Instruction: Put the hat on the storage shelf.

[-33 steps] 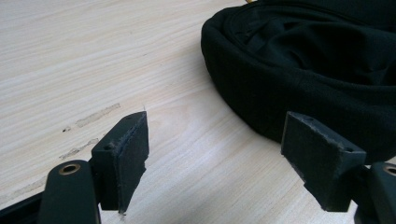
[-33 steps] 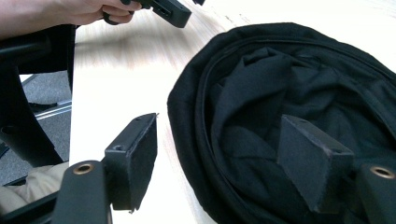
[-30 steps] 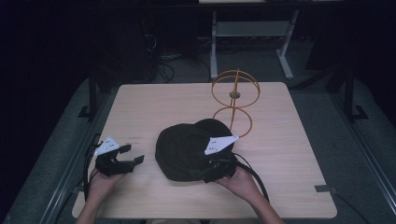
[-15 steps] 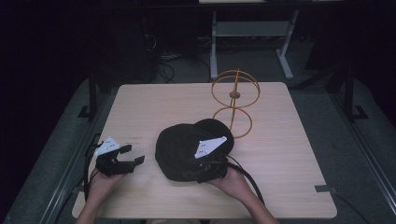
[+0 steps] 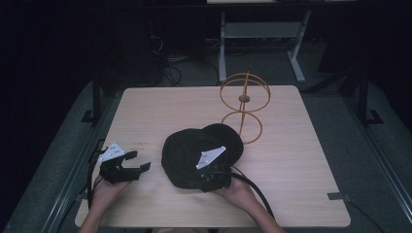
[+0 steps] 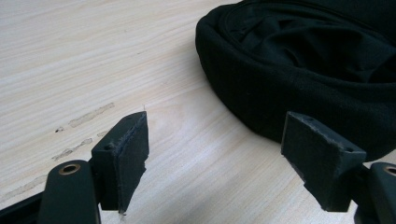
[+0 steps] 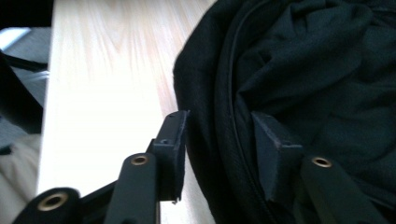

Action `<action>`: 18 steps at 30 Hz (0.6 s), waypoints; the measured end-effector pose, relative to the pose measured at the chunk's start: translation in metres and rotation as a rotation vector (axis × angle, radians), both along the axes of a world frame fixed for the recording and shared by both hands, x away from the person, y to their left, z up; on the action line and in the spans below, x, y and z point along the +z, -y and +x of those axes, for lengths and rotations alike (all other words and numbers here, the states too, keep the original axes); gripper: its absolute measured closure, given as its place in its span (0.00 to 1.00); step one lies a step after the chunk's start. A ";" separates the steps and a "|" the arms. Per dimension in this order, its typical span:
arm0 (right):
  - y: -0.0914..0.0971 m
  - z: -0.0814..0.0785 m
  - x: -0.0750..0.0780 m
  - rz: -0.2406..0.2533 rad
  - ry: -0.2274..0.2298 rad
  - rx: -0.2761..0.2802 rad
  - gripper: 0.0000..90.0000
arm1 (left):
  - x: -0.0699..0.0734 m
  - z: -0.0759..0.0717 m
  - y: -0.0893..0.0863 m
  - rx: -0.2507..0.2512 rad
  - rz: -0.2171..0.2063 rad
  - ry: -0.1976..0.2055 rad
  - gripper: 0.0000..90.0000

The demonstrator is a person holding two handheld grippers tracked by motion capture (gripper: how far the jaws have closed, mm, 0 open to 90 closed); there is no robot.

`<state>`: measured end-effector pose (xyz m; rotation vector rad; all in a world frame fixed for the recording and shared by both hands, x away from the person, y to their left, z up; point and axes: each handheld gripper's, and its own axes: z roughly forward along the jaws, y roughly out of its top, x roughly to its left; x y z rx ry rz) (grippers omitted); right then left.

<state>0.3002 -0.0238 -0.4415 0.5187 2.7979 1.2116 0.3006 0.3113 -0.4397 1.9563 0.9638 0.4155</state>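
A black cap lies upside down near the middle of the light wooden table, its hollow facing up. My right gripper sits at the cap's near edge. In the right gripper view the cap's rim stands between the jaws of this gripper, one pad outside and one inside the hollow; the jaws have just been closing and the fabric does not look pinched. My left gripper rests open on the table to the cap's left, and its view shows the cap ahead of the empty jaws of this gripper.
A gold wire stand made of two rings rises just behind the cap on the right. Bare tabletop lies to the left and at the back. Dark floor, cables and white desk legs lie beyond the far edge.
My right gripper has shifted left and down along the cap's near edge, so its jaws now straddle the rim. The left gripper and the cap have stayed where they were.
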 end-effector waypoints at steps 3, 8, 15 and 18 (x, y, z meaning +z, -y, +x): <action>0.000 0.000 -0.001 -0.013 0.011 -0.002 0.68 | 0.000 0.000 0.000 -0.005 0.004 0.000 0.26; 0.000 0.000 -0.004 -0.025 0.021 -0.009 0.75 | -0.001 0.000 0.001 -0.005 0.001 -0.005 0.26; 0.000 0.000 -0.005 -0.041 0.025 0.007 0.85 | -0.002 0.000 0.003 -0.014 -0.001 -0.010 0.26; 0.000 -0.001 -0.002 -0.040 0.032 0.025 0.88 | -0.002 0.000 0.004 -0.020 0.000 -0.018 0.26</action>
